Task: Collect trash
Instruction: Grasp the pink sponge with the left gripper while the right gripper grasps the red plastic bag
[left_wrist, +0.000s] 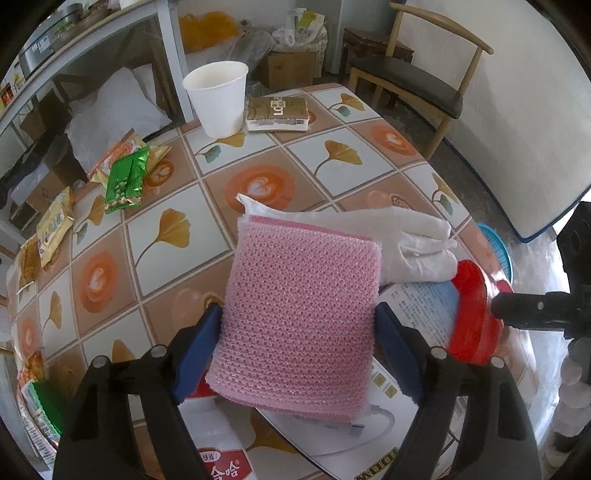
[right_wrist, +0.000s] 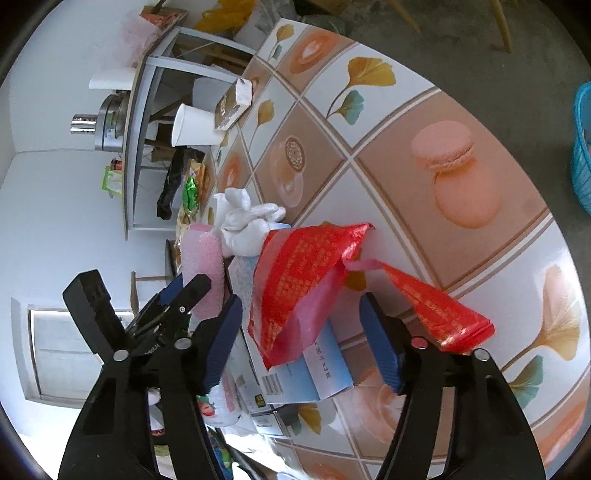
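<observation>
Two blue pads clamp the pink sponge (left_wrist: 301, 314), long axis pointing away; right gripper (right_wrist: 301, 341) gapes wide.

A: left gripper (left_wrist: 299, 347) build?
B: 2 black plastic arms, blue ribbed pads (left_wrist: 197, 354) on the inner faces. Round silver screws at the pivots.
A: right gripper (right_wrist: 301, 341)?
B: Same: black frame, blue ridged pads (right_wrist: 380, 343), silver screw heads on each arm.
A: Cables, markings?
B: Can't make out any. No skin or sleeve in view.
</observation>
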